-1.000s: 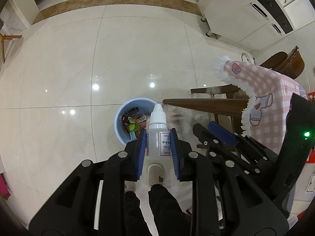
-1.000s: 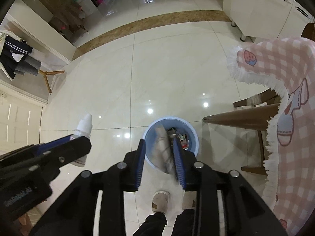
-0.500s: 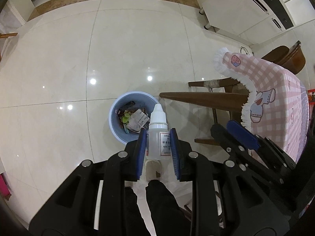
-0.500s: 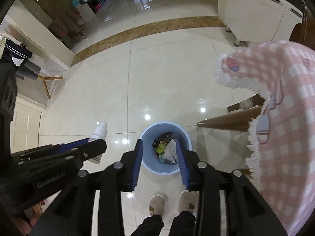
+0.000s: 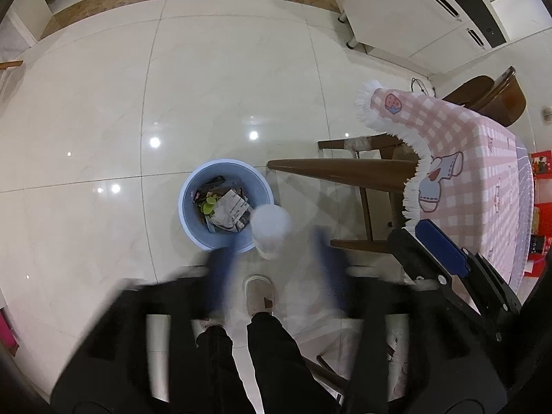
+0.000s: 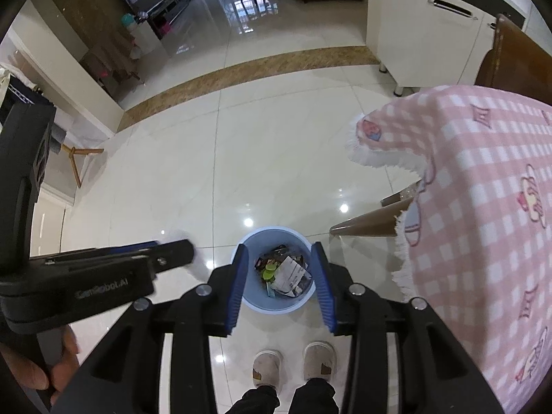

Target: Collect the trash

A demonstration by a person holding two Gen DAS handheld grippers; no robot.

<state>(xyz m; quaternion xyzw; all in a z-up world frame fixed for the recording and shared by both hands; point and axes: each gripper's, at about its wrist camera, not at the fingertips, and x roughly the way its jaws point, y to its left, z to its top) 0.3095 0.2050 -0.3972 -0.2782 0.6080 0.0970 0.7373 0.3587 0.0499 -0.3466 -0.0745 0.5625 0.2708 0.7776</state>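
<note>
A blue trash bin [image 5: 186, 203] with wrappers and paper in it stands on the tiled floor; it also shows in the right wrist view [image 6: 255, 305]. My left gripper [image 5: 272, 269] is open, its fingers blurred. A white dropper bottle [image 5: 270, 231] is blurred and loose in the air beyond them, over the bin's near right rim. My right gripper [image 6: 278, 286] is open and empty, high above the bin. The left gripper's fingers [image 6: 169, 253] show at the left of the right wrist view.
A table with a pink checked cloth [image 5: 476, 158] [image 6: 483, 207] stands to the right, its wooden leg [image 5: 338, 170] near the bin. A chair [image 5: 496, 93] and white cabinets [image 5: 424, 13] are behind. The person's slippers [image 6: 293, 362] are just before the bin.
My left gripper has opened and let go of the white bottle, which now drops toward the bin. My right gripper has opened wider and risen.
</note>
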